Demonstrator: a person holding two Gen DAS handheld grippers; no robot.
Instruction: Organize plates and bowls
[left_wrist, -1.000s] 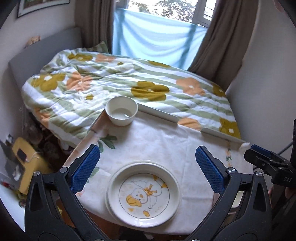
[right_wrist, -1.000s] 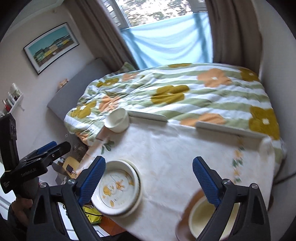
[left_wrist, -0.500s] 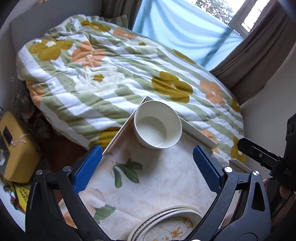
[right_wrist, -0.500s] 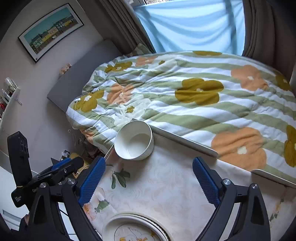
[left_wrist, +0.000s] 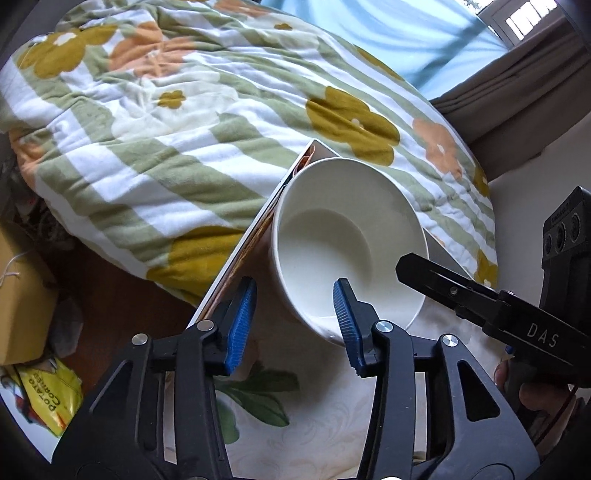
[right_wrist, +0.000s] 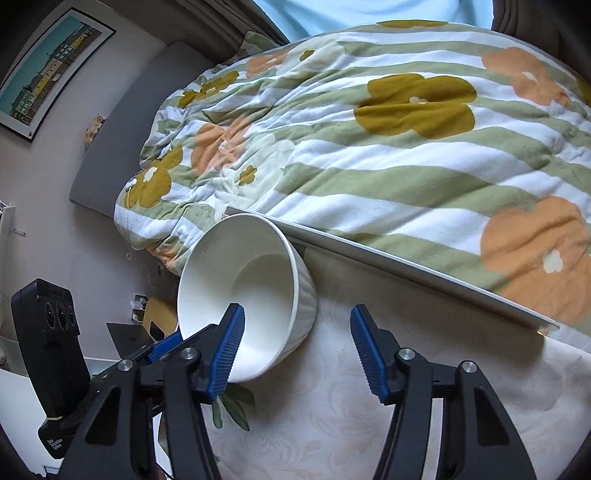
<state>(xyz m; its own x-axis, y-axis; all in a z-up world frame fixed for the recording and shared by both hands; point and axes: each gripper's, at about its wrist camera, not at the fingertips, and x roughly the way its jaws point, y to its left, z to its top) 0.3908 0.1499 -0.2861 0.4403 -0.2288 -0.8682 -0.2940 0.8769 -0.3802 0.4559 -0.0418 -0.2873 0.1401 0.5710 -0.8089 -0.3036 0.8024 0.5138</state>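
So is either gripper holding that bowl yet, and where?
Nothing yet. The left gripper and right gripper each straddle the white bowl at its rim, jaws closing, pads not pressing.

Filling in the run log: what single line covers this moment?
phase: reaching for bowl | left gripper: jaws closing astride near rim | right gripper: jaws closing astride right rim | bowl: on table corner, by bed

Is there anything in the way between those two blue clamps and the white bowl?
Nothing visible. Both grippers, left and right, already straddle the white bowl rim, jaws closing, one finger inside it.
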